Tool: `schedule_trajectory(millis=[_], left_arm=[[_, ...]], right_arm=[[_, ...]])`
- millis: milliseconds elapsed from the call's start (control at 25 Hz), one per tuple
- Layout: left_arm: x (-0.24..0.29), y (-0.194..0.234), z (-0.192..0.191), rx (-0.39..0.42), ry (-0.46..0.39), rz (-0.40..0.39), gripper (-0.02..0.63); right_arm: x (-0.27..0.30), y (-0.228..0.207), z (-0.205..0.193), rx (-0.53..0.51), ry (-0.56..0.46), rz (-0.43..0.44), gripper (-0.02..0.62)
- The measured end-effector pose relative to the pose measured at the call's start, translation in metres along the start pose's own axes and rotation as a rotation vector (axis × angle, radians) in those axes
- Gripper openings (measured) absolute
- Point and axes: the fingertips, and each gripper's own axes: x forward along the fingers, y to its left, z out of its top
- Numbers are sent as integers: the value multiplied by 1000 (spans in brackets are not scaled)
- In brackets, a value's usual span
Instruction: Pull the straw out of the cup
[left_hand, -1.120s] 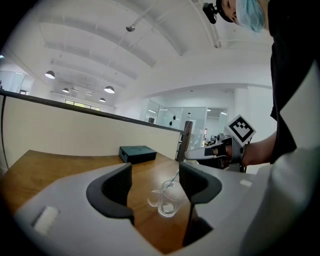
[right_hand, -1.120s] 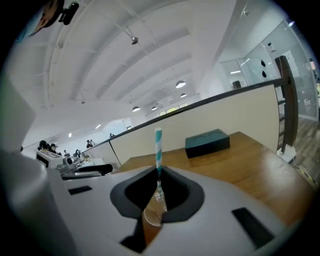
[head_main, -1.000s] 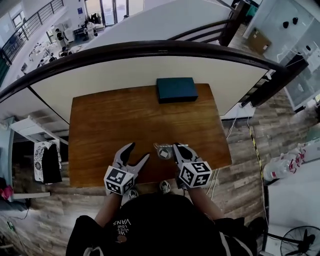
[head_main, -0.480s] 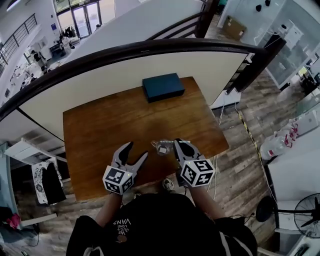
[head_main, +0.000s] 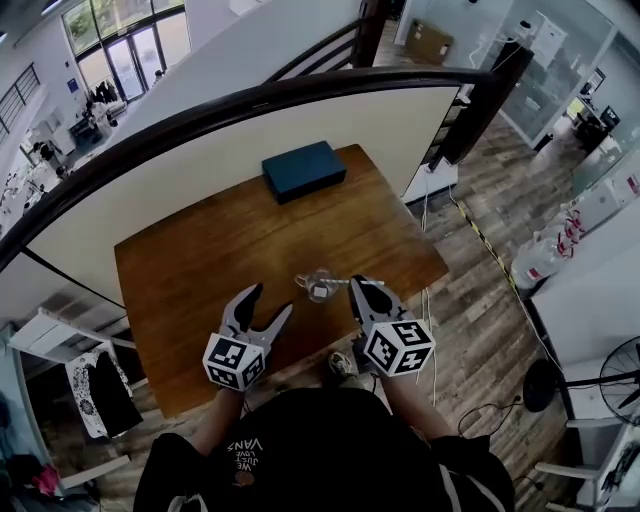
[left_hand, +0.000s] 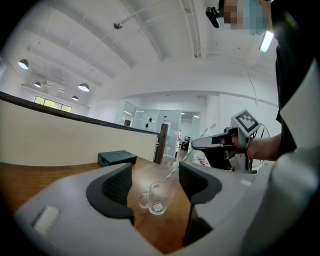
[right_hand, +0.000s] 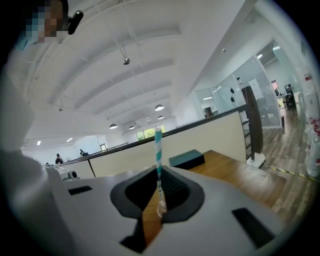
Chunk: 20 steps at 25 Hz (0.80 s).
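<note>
One striped straw (right_hand: 158, 150), pinched in the right gripper (head_main: 360, 286), slants up from one glass cup (head_main: 318, 286) on the worktop (head_main: 200, 260). The left gripper (head_main: 270, 301) is spread, holding nothing. One dark box (head_main: 303, 170) lies beyond.

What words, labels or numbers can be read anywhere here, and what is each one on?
"LOVE" and "VANS", it seems: small white print on the person's black shirt; the other words there are too blurred.
The cubes on the left gripper and right gripper: black-and-white square patterns, no letters.
The glass cup, its pale tag, and the dark box: nothing readable.
</note>
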Motion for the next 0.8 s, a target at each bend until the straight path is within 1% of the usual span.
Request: schedule_trajectory(millis=[280, 560, 680, 800], left_arm=[[-8, -8, -1, 23, 0, -31, 279], [-18, -11, -3, 40, 8, -37, 276], [-23, -13, -7, 42, 13, -39, 262], [-29, -15, -10, 47, 11, -41, 224]], right_arm=[[-23, 1, -1, 11, -35, -52, 34], [-36, 8, -5, 12, -43, -70, 34], [-39, 13, -11, 12, -35, -69, 34], [-40, 19, -16, 14, -29, -66, 34]])
